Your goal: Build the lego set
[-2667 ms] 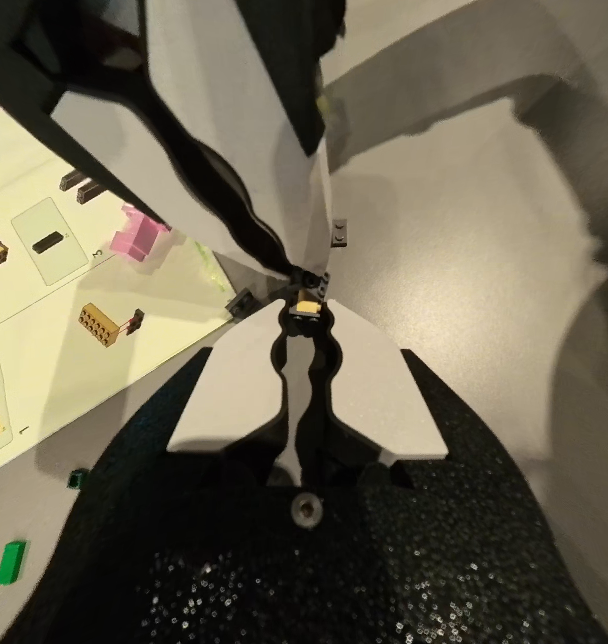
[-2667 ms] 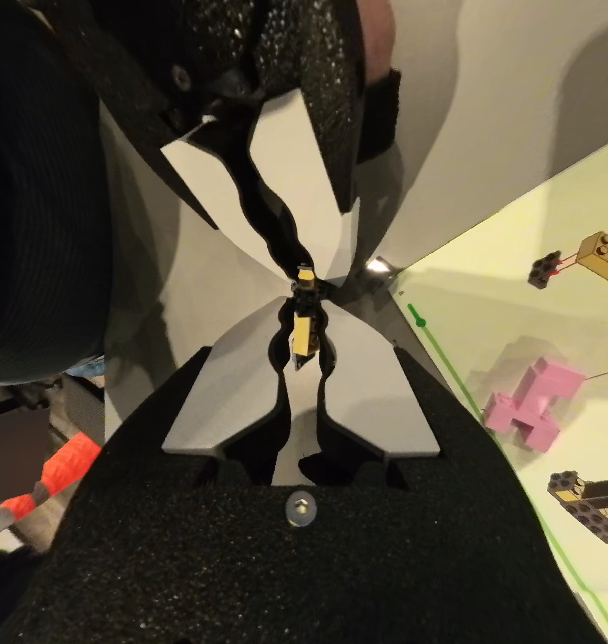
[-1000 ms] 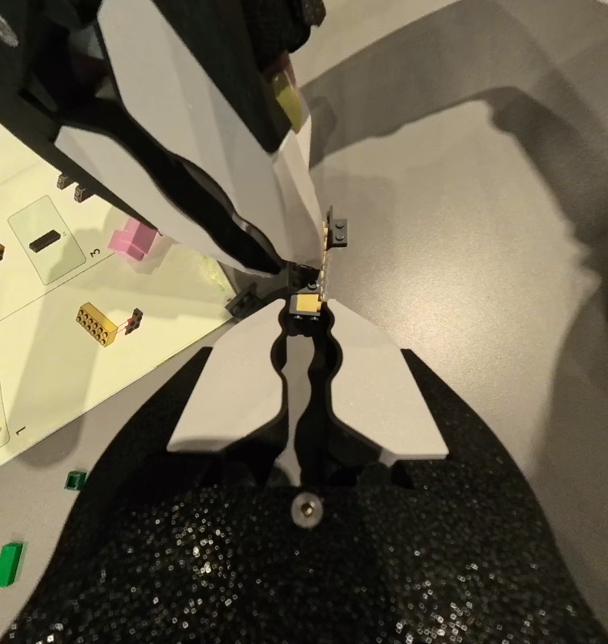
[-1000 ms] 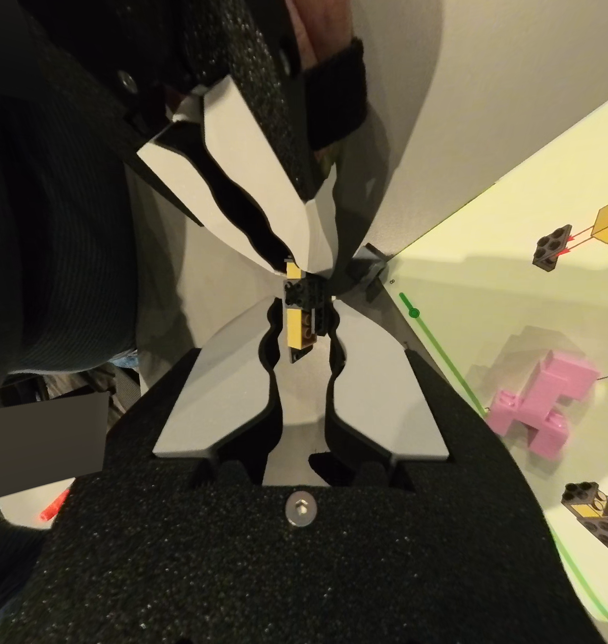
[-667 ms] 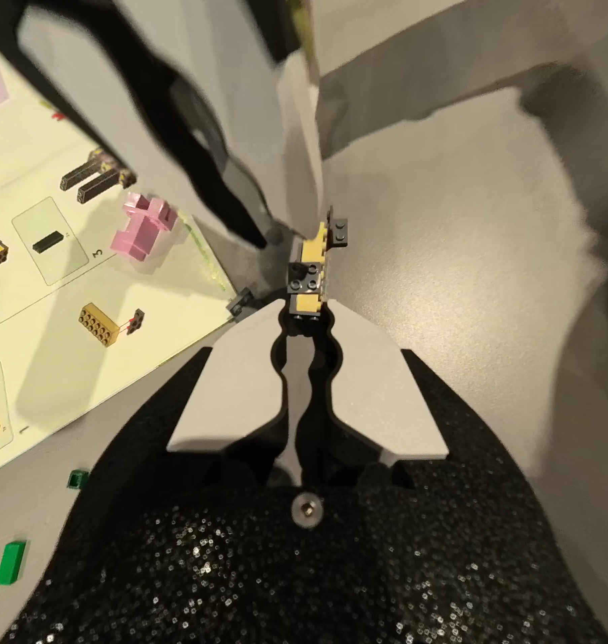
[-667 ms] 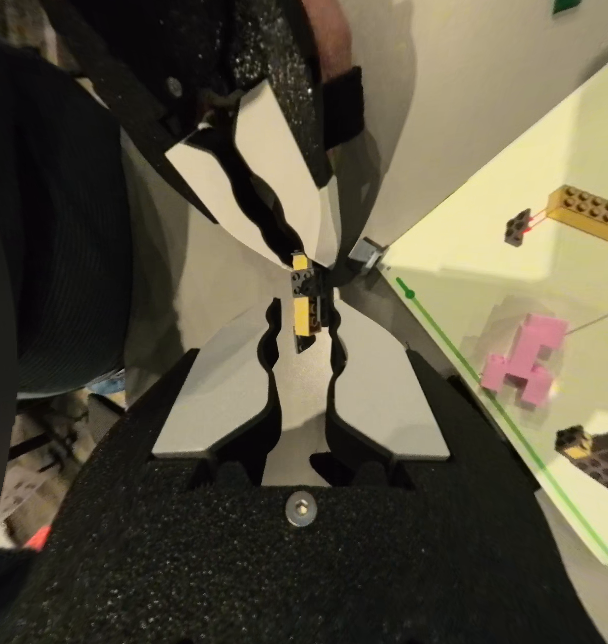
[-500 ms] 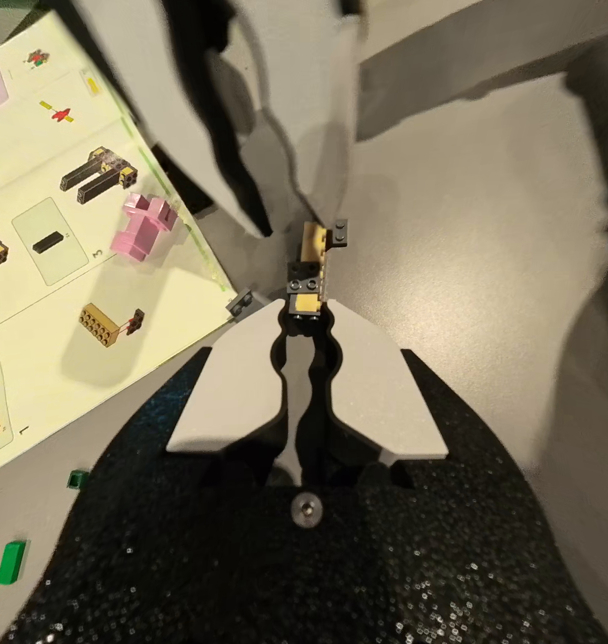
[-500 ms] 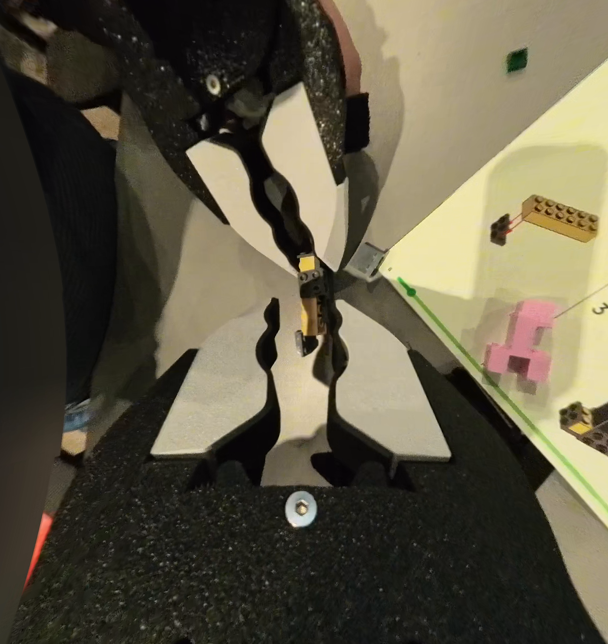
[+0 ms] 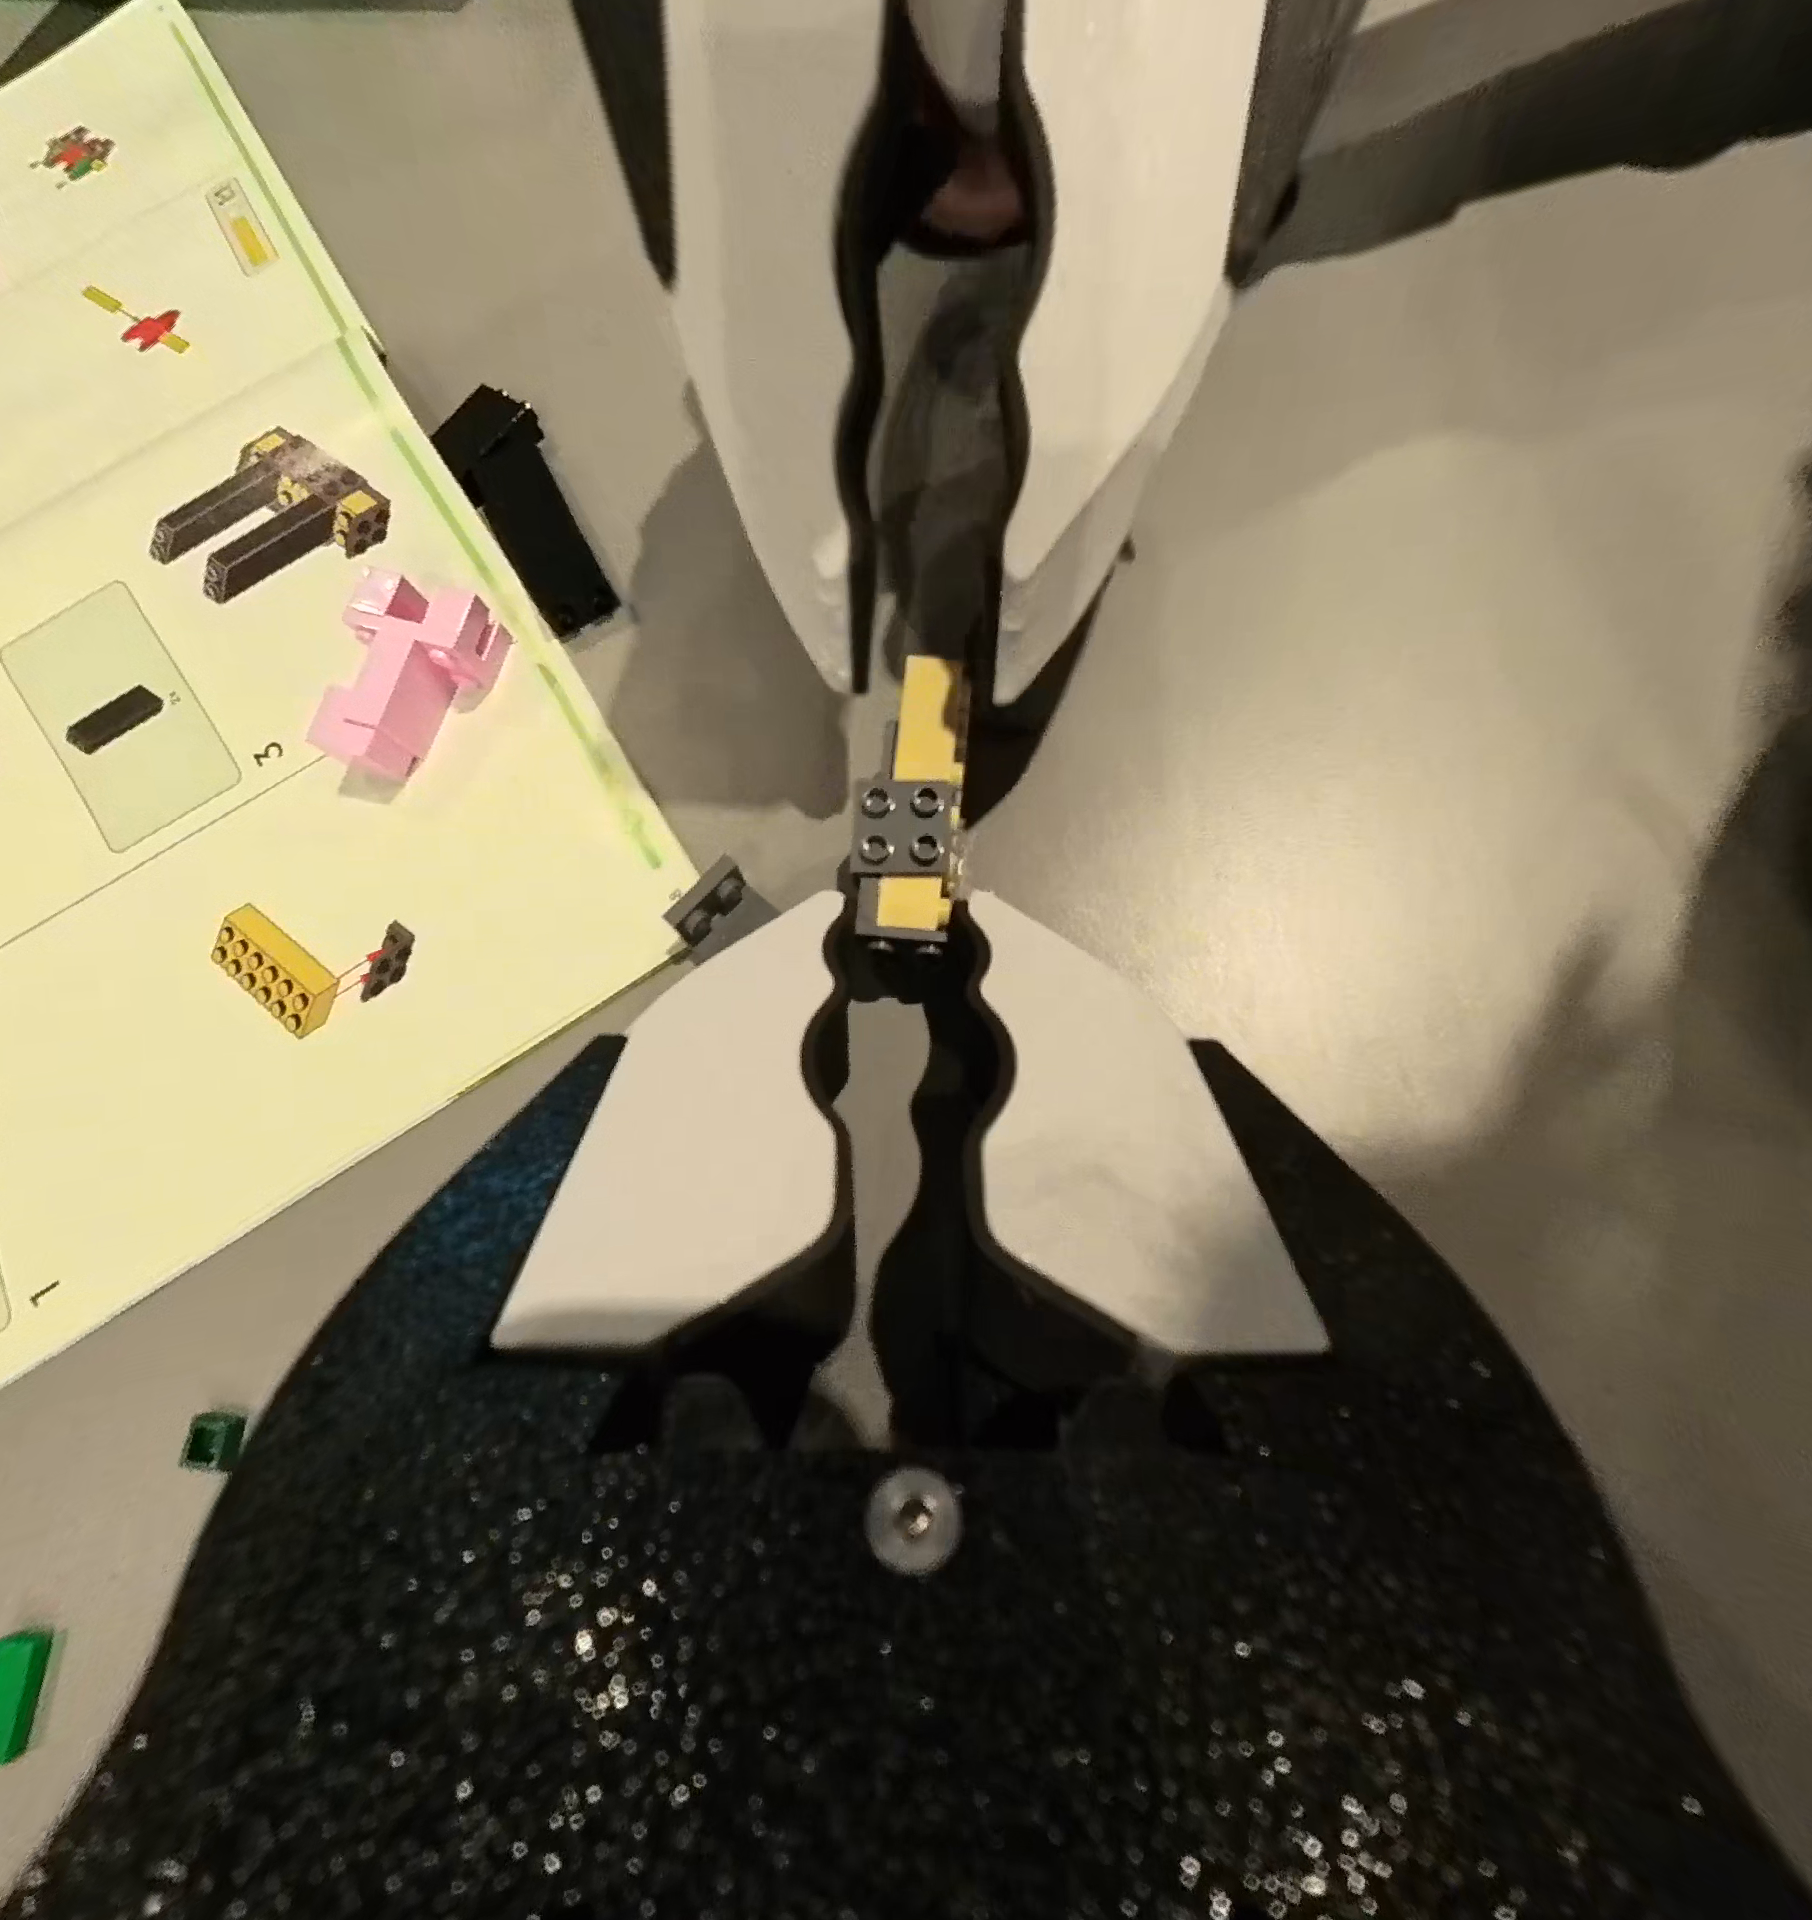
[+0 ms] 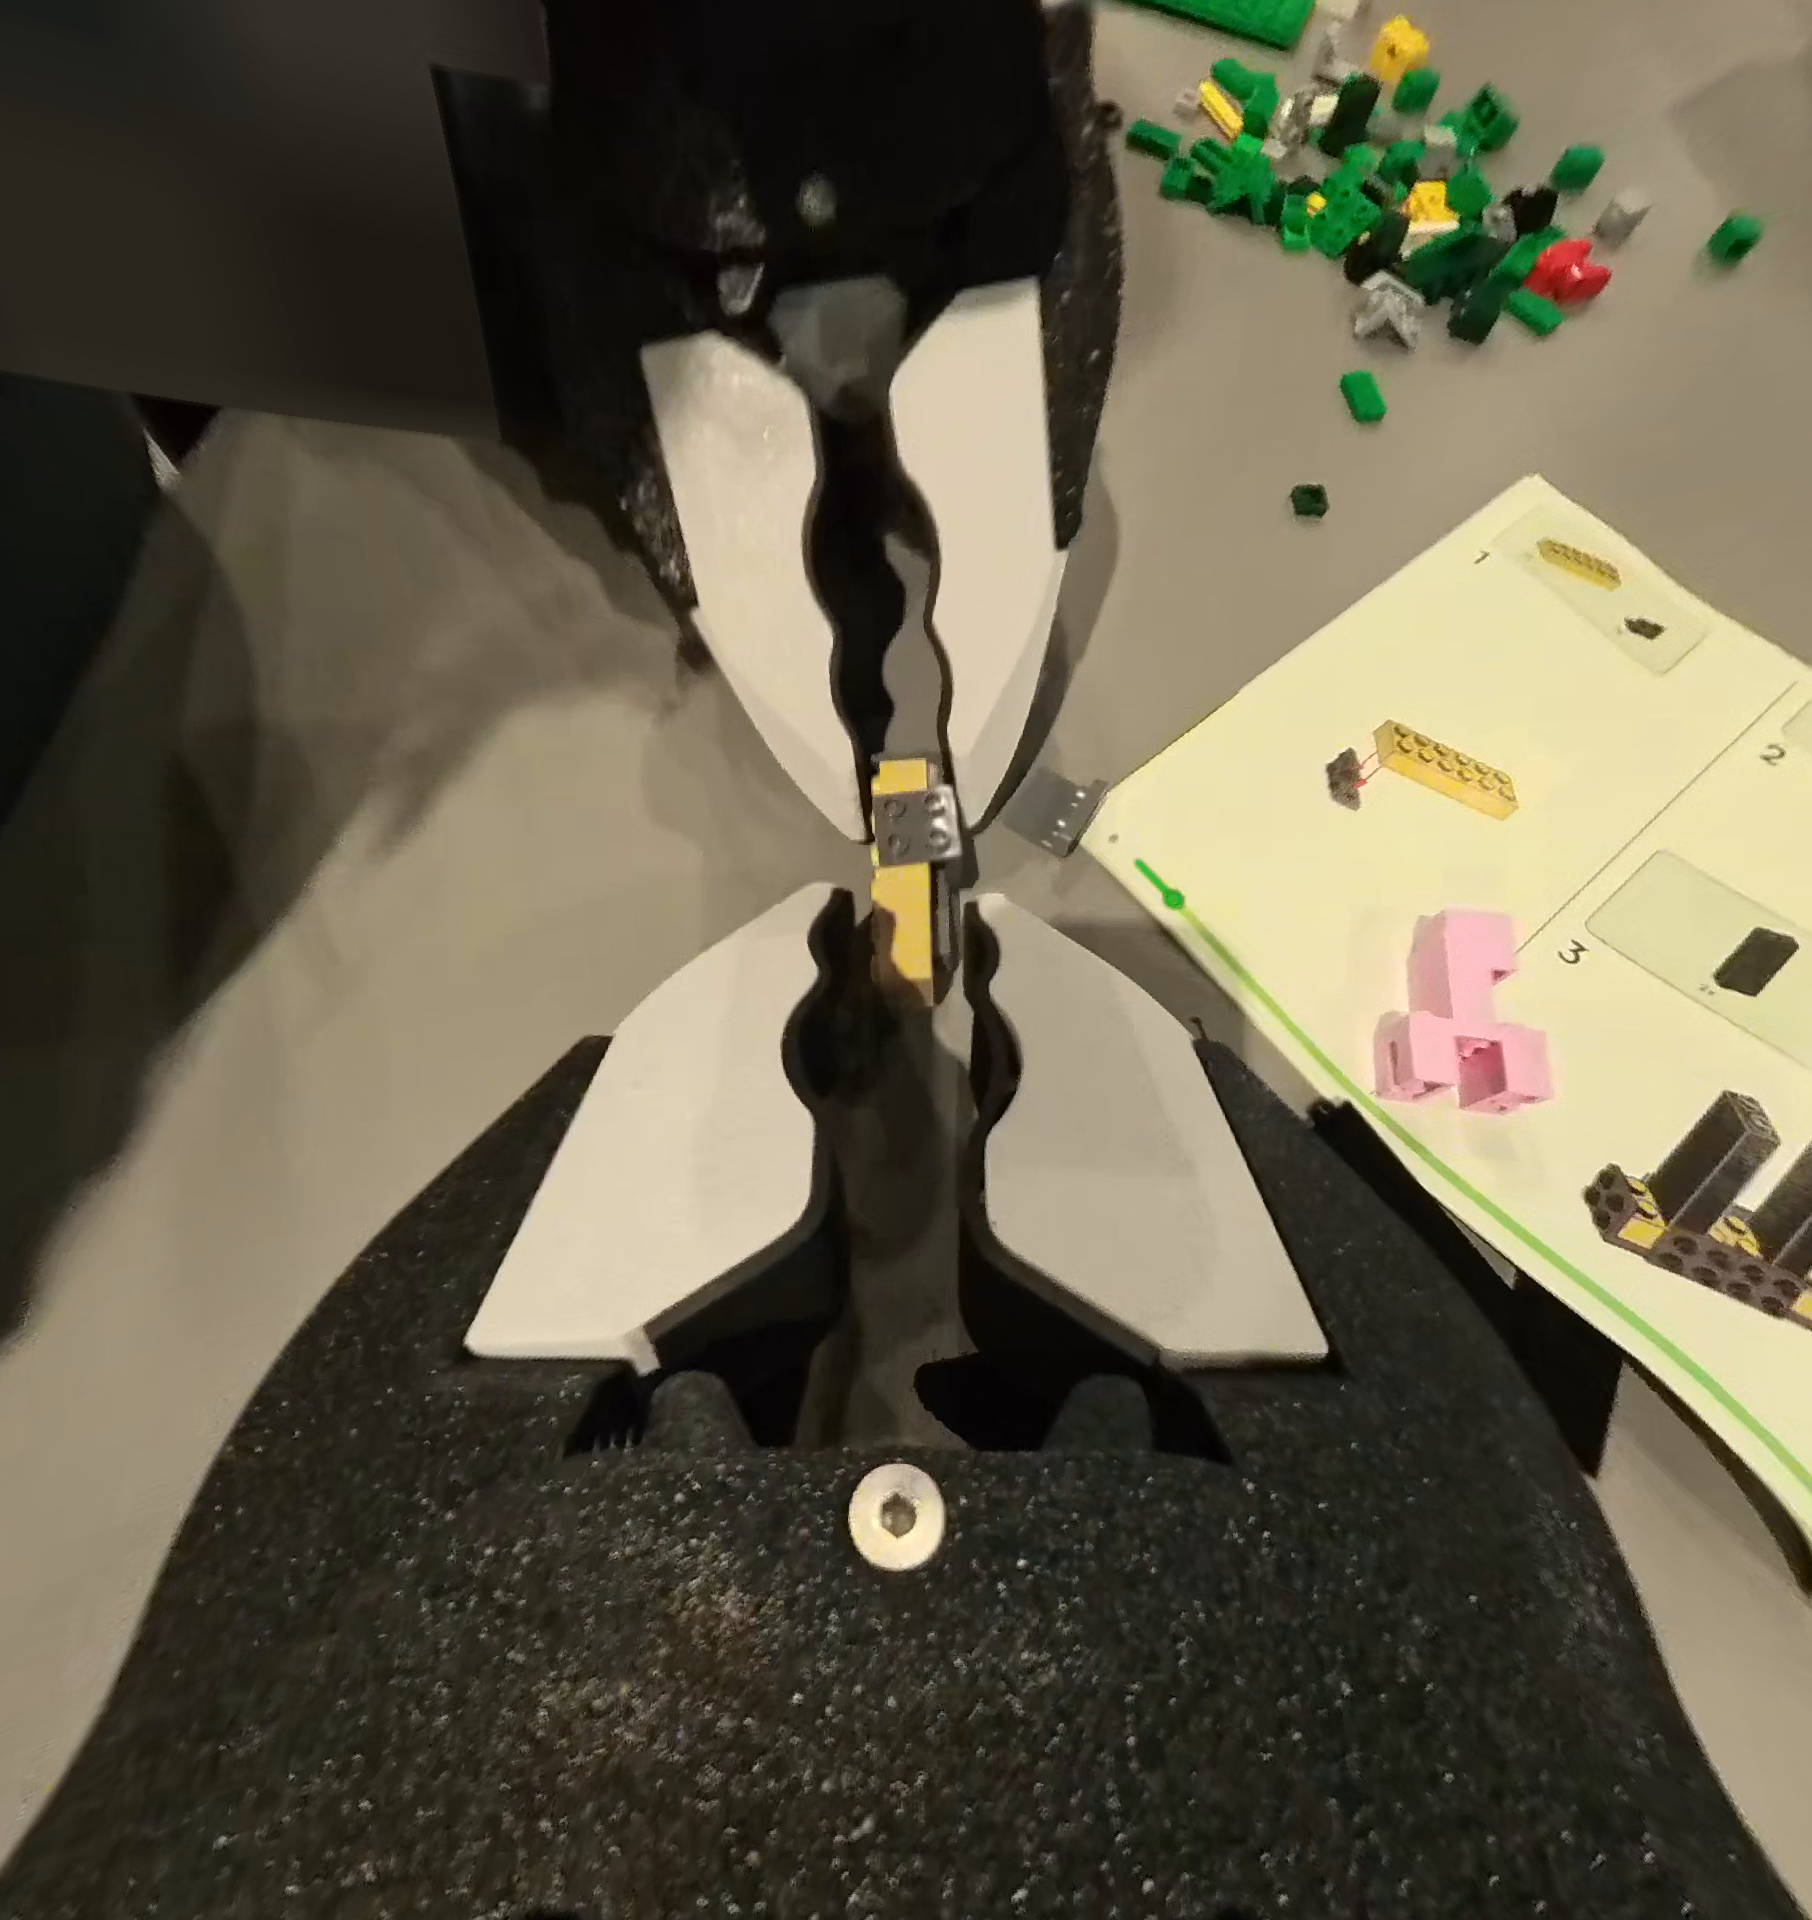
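Left wrist view: left gripper [image 9: 907, 914] clamped tight on one end of a single yellow brick [image 9: 917, 805], jaws nearly closed, held above the grey table [image 9: 1401, 727]. One dark grey four-stud plate [image 9: 904, 823] stuck on the brick's side. Opposite, right gripper [image 9: 923, 675] tip to tip, jaws slightly parted around the brick's far end; cannot tell whether actually gripping. One instruction sheet [image 9: 154, 831] toward the table's left edge, carrying one pink piece [image 9: 403, 691]. One black brick [image 9: 528, 525] and one small grey plate [image 9: 710, 906] just off the sheet's edge. Two green bricks [image 9: 6, 1696] near the lower left corner.

Right wrist view: right gripper [image 10: 907, 914] with a narrow gap, brick [image 10: 907, 920] between the tips, contact unclear. Left gripper [image 10: 912, 821] closed on the other end. One pile of loose pieces [image 10: 1401, 177], mostly green, toward the far right corner.
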Tool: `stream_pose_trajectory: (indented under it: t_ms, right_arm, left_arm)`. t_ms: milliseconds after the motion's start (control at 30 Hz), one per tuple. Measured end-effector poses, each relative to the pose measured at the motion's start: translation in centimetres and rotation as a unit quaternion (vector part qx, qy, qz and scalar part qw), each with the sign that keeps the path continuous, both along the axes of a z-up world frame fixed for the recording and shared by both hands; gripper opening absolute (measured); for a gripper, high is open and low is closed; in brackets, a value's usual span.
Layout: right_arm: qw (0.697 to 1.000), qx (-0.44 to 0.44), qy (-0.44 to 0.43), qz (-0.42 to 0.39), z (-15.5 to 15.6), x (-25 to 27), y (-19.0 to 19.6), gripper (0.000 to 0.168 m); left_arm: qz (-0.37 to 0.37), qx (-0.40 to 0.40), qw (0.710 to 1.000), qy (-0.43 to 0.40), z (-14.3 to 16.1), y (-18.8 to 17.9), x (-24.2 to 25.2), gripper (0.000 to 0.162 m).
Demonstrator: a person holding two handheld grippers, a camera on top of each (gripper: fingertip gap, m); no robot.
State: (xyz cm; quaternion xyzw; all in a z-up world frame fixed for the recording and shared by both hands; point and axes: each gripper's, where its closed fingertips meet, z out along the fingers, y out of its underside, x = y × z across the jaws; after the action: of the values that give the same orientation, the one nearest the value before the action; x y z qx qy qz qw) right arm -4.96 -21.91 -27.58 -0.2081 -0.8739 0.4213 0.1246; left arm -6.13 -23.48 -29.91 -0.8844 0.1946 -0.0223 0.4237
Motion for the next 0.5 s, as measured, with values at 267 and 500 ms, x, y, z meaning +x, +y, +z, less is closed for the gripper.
stream_pose_trajectory:
  t_ms: [267, 500]
  right_arm:
    - [0.999, -0.033, 0.038, 0.021, -0.09, 0.09, 0.01, 0.015]
    - [0.999, -0.016, 0.021, 0.038, -0.76, 0.48, 0.23, 0.016]
  left_arm:
    - [0.0, -0.003, 1.0, -0.006, -0.04, 0.01, 0.0, 0.017]
    - [0.0, -0.005, 1.0, -0.01, -0.07, 0.02, 0.0, 0.017]
